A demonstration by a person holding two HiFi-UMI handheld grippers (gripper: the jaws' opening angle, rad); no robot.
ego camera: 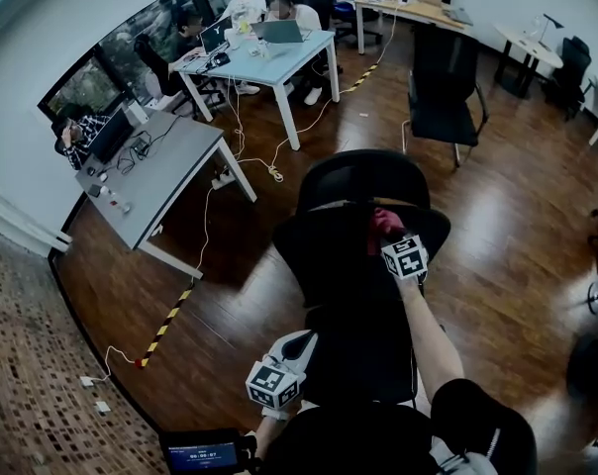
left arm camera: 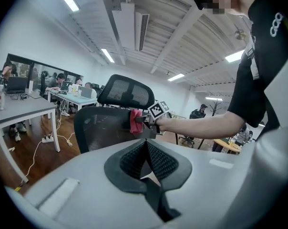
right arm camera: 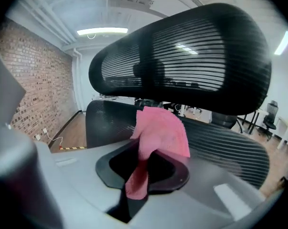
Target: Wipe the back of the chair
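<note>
Pinched between the right gripper's (right arm camera: 143, 168) jaws, which are closed on it, a pink cloth (right arm camera: 160, 130) fans out against the chair back (right arm camera: 106, 123), just under the headrest (right arm camera: 182, 61). In the head view the chair (ego camera: 314, 250) stands at centre frame. The cloth (ego camera: 383, 221) lies on the back's top edge, toward 2 o'clock from the back's middle, with the right gripper (ego camera: 388, 236) behind it.

The wipe looks begun at most. The cloth touches only the upper rim, no cleaned patch can be told from the mesh, and the wide surface toward 9 o'clock and below seems left to do.

At 6 o'clock the left gripper (ego camera: 301, 342) hangs low, apart from the chair, its jaws together on nothing. Desks (ego camera: 170, 166) stand toward 10 o'clock, and a second chair (ego camera: 443, 97) at 1 o'clock.
</note>
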